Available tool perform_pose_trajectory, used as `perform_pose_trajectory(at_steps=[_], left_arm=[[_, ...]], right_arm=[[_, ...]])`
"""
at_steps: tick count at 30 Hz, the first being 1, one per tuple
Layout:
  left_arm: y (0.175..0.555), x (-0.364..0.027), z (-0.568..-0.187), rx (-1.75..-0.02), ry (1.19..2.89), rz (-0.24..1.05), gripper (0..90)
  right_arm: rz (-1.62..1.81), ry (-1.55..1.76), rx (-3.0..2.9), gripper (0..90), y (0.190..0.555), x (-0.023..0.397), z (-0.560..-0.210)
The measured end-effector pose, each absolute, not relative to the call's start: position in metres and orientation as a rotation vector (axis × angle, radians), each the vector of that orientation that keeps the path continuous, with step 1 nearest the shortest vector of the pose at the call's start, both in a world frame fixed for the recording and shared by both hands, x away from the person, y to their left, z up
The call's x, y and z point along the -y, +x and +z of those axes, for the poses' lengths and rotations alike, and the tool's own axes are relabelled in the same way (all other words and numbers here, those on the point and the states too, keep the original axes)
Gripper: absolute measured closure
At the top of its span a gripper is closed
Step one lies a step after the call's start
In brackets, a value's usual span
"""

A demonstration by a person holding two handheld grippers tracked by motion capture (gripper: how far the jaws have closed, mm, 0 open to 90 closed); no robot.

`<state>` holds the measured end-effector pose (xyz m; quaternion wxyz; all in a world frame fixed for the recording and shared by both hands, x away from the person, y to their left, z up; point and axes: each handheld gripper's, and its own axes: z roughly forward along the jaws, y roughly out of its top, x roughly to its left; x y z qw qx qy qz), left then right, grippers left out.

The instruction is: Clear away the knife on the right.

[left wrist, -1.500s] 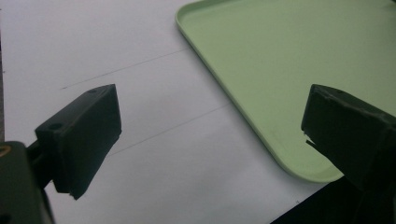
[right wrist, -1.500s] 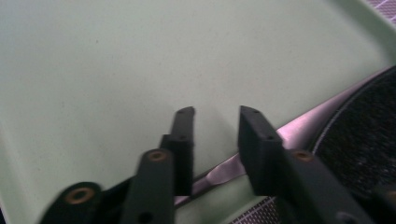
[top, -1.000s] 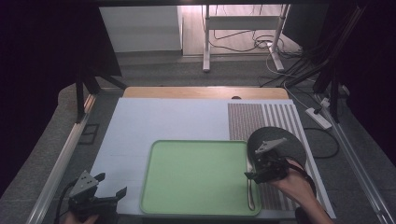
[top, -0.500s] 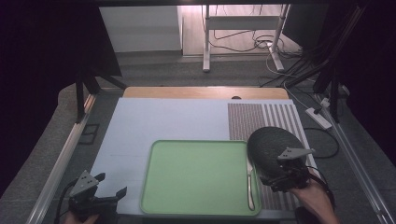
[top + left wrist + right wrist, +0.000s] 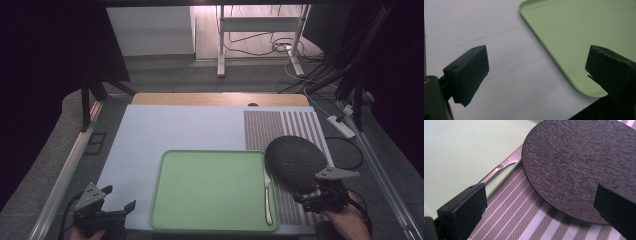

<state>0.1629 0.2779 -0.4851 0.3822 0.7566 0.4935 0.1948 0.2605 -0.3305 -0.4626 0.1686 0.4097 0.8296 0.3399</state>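
Note:
A light green tray (image 5: 210,192) lies at the table's front middle. A silver knife (image 5: 268,197) rests along the inside of its right rim, and its handle (image 5: 504,166) is in the right gripper view. A dark round plate (image 5: 295,162) sits on the striped placemat (image 5: 272,130) beside the tray. My right gripper (image 5: 312,199) hovers at the plate's near edge. Its jaws (image 5: 539,207) have just been opening, stand wide and hold nothing. My left gripper (image 5: 117,211) rests open at the front left, by the tray's near-left corner (image 5: 584,90), with nothing between its jaws (image 5: 536,72).
A pale blue-white mat (image 5: 165,135) covers the table's left and middle, with a wooden strip (image 5: 210,99) along the far edge. Metal rails (image 5: 65,170) run along both sides. Cables and a power strip (image 5: 341,126) lie to the right on the floor.
My right gripper has moved right, from the tray's right rim over the knife to the plate's near edge, and its jaws have opened wider. The left gripper and the knife have stayed put.

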Motion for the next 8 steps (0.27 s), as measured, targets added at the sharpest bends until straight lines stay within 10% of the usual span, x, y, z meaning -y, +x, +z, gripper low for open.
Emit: perform_pose_trajectory(at_steps=[8], left_arm=[[0.1635,-0.2774,-0.4848,-1.259,1.93,0.494,5.9]], right_arm=[[0.992,1.218,-2.295,0.0,0.2529,0.3401,-0.46]])
